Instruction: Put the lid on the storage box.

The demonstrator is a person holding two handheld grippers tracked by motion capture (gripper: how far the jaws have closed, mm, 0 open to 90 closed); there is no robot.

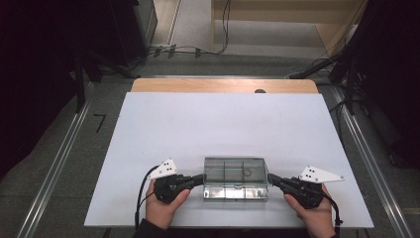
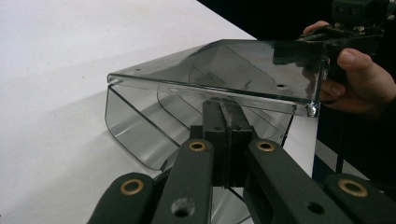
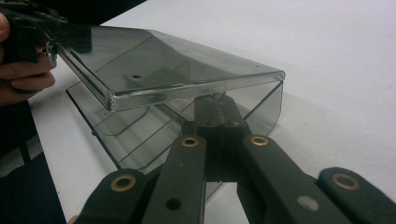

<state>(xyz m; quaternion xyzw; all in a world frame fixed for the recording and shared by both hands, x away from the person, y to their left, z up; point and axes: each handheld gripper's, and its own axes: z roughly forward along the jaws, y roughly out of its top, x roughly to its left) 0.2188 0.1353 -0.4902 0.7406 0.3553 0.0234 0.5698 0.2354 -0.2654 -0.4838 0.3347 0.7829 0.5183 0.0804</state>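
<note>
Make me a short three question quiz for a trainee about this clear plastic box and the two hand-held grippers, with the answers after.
1. True or false: the clear plastic box rests on the white table.
2. Which end of the box does the left hand-held gripper meet: A) the left end, B) the right end, C) the far side?
3. In the two gripper views, are the jaws of the left and the right hand-held gripper spread apart or closed together?

Key
1. True.
2. A.
3. Closed together, each pair right at an end of the box, under the edge of its lid.
</note>
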